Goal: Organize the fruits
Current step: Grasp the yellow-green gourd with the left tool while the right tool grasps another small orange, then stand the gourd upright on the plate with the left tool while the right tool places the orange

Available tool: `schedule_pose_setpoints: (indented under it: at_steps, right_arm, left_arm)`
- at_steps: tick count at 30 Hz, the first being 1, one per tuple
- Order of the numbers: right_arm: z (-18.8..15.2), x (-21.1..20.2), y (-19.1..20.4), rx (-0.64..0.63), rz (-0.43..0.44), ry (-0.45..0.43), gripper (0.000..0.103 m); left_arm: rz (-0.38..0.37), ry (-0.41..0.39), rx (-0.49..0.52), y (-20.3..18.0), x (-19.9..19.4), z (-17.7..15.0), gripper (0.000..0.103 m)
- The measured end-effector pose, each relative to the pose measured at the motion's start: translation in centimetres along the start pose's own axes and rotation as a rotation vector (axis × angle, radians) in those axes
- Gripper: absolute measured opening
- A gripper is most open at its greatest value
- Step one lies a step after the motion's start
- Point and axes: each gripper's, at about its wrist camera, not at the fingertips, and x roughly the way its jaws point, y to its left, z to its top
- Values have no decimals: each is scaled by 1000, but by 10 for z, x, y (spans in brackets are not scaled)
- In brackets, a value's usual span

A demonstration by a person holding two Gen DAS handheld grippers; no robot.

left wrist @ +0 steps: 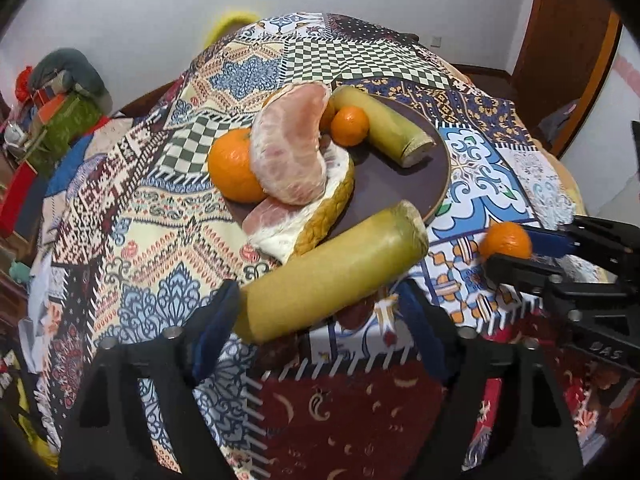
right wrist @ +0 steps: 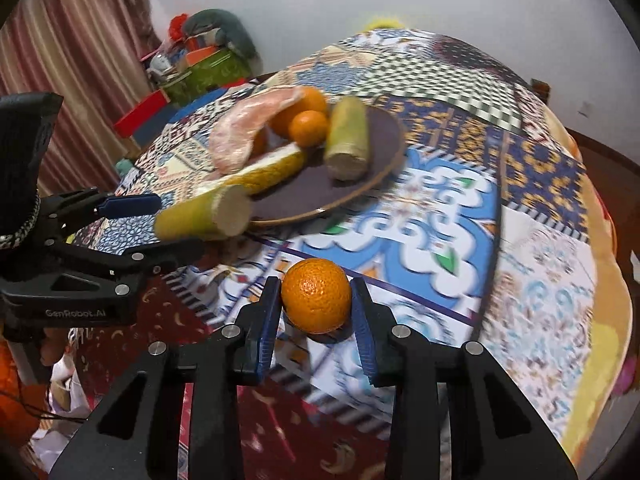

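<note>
A dark brown plate [left wrist: 438,168] on the patchwork tablecloth holds a peeled pomelo segment [left wrist: 288,148], a pomelo rind piece [left wrist: 320,216], two mandarins [left wrist: 232,168] and a short yellow-green cane piece [left wrist: 384,128]. A longer cane piece [left wrist: 332,276] lies between the fingers of my left gripper [left wrist: 316,304]. Its far end is at the plate's near rim, and the jaws stand wide with a gap on the right side. My right gripper [right wrist: 315,292] is shut on a loose mandarin [right wrist: 316,300] on the cloth, right of the plate. The left gripper [right wrist: 160,232] also appears at the left of the right wrist view.
The round table [right wrist: 540,200] falls away at its right and far edges. Beyond the table's far left edge is a pile of boxes and bags [right wrist: 200,60], beside a striped curtain [right wrist: 80,40]. A wooden door [left wrist: 568,40] stands at the right.
</note>
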Motion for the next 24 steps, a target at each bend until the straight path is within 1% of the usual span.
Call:
schedule_pose_setpoints:
  at_steps: [6,9,11,13,17,19,20,22,24]
  right_arm:
    - [-5,-6,-15,42,10,-1,32]
    - [-5,-8,-16,42,9,-7,32]
    - [-5,-7,-16,44,11,-7,32]
    - [-5,-7,-16,45,12,-7,32]
    - [-5,-7,-17,48,14,-5,32]
    - [-5,-7,-17,50,13,-4,32]
    - [-4,-6,-18,50,11,-4,32]
    - [-3,-6,-18,50,6,-3,32]
    - [-2,-6,-17,49,1,-2,32]
  left_arm:
    - [66,18,18,-10,15,4,87]
    - [92,8,26,-15,19,6,87]
    - [99,-12,30,-17,20,6,86]
    - [101,-46,37,-19,17,5,77]
    - [99,-92,40,-19,8,2,69]
    - [87,-120,27,-15,-1,2,59]
    - [84,-134,20,-12,-6,3,57]
    - [89,-163,2,-4,-18,6,46]
    - [92,-180,-28,9,-29,7,40]
